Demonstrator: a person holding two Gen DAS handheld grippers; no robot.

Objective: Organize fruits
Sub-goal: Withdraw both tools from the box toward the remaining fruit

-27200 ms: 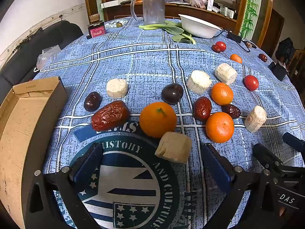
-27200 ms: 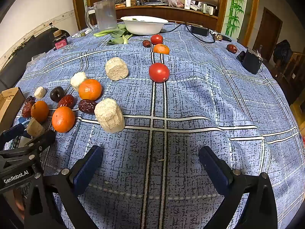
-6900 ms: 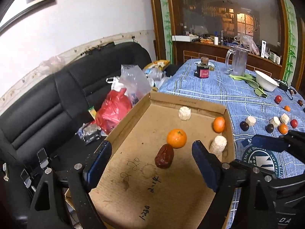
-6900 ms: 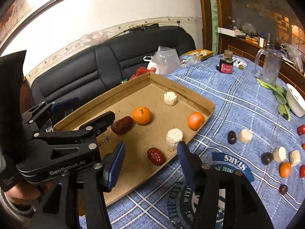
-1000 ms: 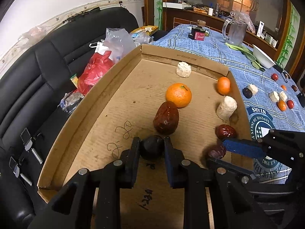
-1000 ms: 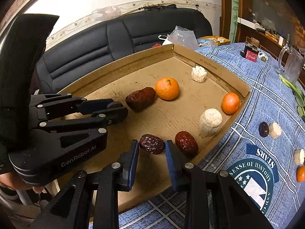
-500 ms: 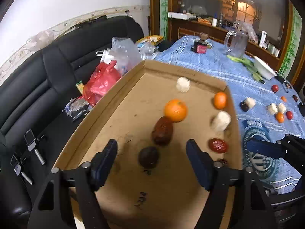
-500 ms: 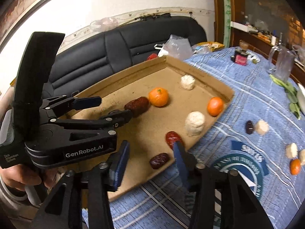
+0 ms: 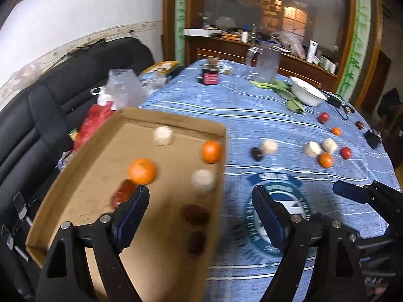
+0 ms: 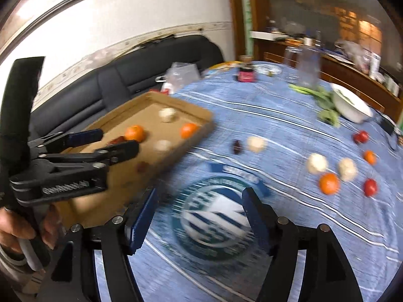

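A shallow cardboard tray [image 9: 75, 176] sits at the left edge of the desk [image 9: 252, 115], which is covered with a blue patterned cloth. Inside the tray lie two oranges, one near the middle [image 9: 141, 171] and one by the right wall [image 9: 211, 151], two pale round pieces [image 9: 163, 136] [image 9: 202, 180], a large red date [image 9: 123, 193] and two dark dates, blurred, near the tray's right wall [image 9: 195, 214] [image 9: 197, 242].

More fruit lies loose on the cloth to the right: a dark fruit [image 9: 256, 154] touching a pale piece [image 9: 269, 146], then two pale pieces with an orange [image 9: 325, 160] just below them, red tomatoes [image 9: 345, 152] and a small orange [image 9: 336, 131] farther off.

My left tongs [image 9: 199, 216] hang above the tray's right wall, spread apart and holding nothing. My right tongs [image 10: 199, 216] are also spread apart and empty, above the round emblem [image 10: 214, 214] printed on the cloth.

At the far side stand a clear jug [image 9: 267, 64], a white bowl [image 9: 307, 91], green leaves [image 9: 284, 89] and a dark jar [image 9: 211, 74]. A black sofa [image 9: 50, 95] lies left of the desk.
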